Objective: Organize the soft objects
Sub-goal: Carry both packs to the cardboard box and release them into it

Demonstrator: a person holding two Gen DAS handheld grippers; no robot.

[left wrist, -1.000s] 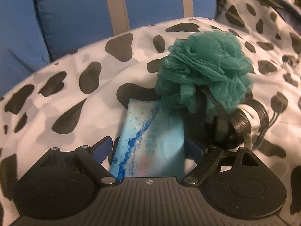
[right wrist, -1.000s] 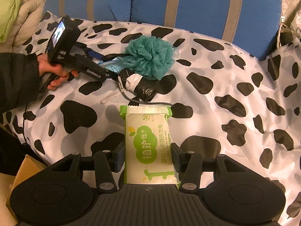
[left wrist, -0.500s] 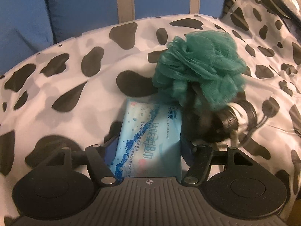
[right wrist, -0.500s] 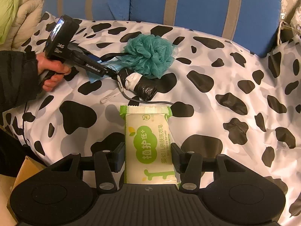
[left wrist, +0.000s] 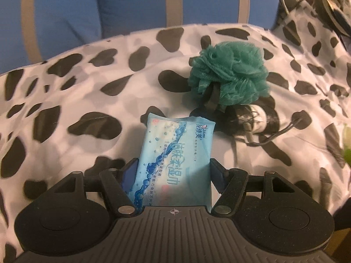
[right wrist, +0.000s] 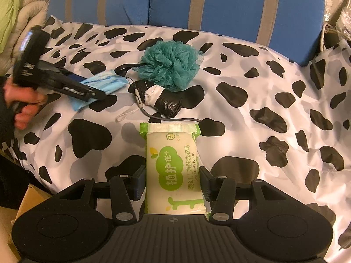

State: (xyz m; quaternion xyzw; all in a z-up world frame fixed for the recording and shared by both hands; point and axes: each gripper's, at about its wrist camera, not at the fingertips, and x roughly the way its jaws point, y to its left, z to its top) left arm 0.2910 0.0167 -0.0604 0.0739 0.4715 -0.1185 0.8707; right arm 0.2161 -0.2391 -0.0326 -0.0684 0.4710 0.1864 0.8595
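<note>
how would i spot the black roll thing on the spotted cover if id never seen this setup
Find the cow-print cover in front of the blue striped cushion, then the teal mesh bath pouf near its middle. The roll of black bags lies right against the pouf's near side. It is the only glossy black bundle, with a white band around one end.

Blue wipes pack (left wrist: 175,162) now lifted, gripped.

Blue wipes pack (left wrist: 173,164) lifted; green soap bar (right wrist: 174,168) held; teal pouf (right wrist: 171,64) resting.
</note>
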